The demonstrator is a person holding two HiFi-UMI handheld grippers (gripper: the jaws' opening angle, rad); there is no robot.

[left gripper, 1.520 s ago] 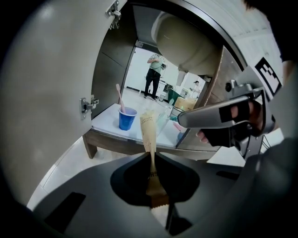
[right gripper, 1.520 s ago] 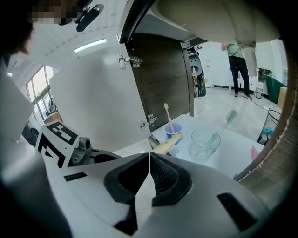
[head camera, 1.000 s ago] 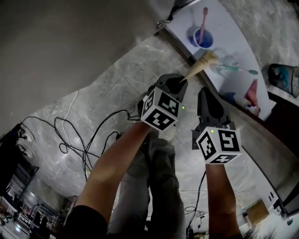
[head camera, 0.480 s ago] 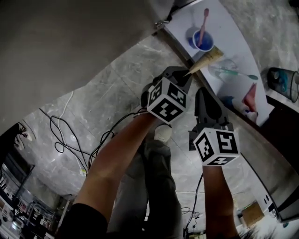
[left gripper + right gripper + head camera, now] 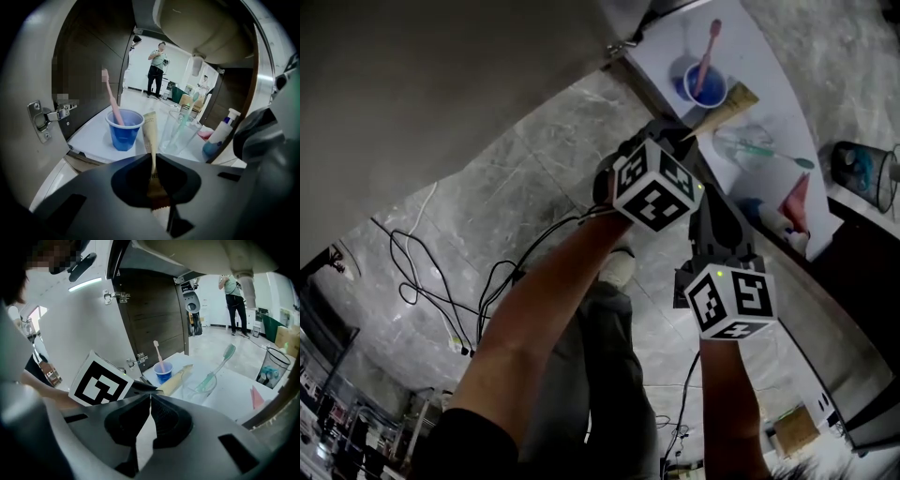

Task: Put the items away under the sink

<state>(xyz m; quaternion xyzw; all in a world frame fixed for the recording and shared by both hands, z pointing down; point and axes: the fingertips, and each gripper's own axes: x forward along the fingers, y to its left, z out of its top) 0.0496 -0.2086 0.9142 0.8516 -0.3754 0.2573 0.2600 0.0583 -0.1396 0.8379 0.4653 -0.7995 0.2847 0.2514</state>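
Head-down and jaw-level views, shared shelf [image 5: 773,89]

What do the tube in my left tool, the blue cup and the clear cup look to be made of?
Tube: likely soft plastic or laminate, matte cream; its flat crimped end shows.
Blue cup: probably plastic, with a thin rolled rim and slight gloss.
Clear cup: see-through, plastic or glass; cannot tell which.
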